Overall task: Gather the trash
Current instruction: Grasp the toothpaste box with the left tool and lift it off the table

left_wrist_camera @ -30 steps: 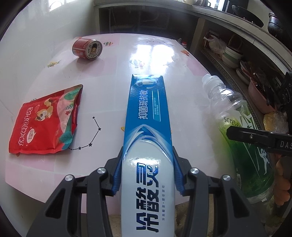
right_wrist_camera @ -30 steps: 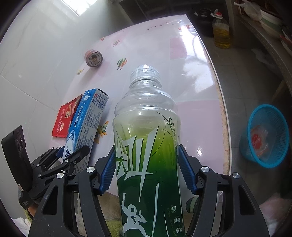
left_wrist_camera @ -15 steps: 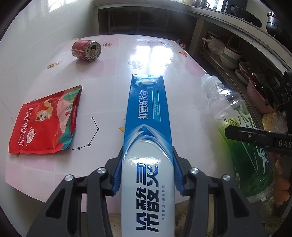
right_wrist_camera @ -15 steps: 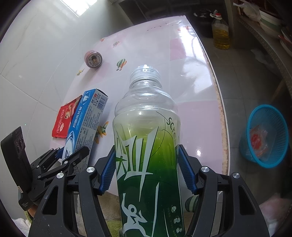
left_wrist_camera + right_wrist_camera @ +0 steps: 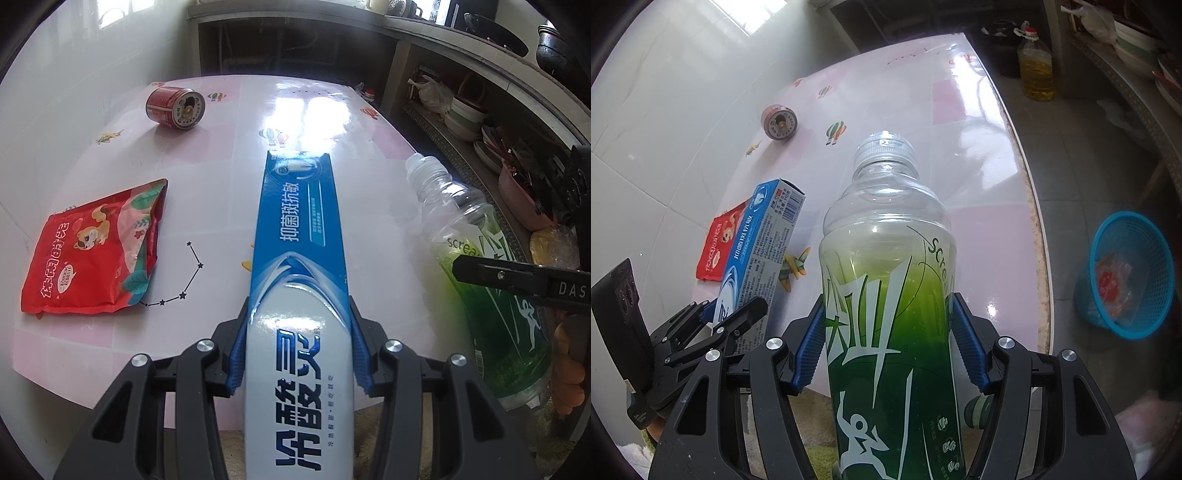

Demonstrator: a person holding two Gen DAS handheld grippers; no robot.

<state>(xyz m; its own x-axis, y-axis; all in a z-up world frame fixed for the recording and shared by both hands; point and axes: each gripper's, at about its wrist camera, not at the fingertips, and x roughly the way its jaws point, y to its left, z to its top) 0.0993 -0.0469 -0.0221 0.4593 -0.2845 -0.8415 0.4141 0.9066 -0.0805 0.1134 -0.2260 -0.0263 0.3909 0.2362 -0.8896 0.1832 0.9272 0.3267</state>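
Observation:
My left gripper is shut on a long blue and white toothpaste box, held above the near edge of the pink table. My right gripper is shut on a green plastic bottle with a clear cap, held just right of the box; the bottle also shows in the left wrist view. A red snack bag lies flat on the table at the left. A red can lies on its side at the far left. A blue trash basket stands on the floor right of the table.
The basket holds a clear wrapper with red print. An oil jug stands on the floor beyond the table. Shelves with bowls and dishes run along the right. A white tiled wall borders the table's left.
Both grippers have drawn back and lifted slightly from the table, each holding its item. The table objects have not moved.

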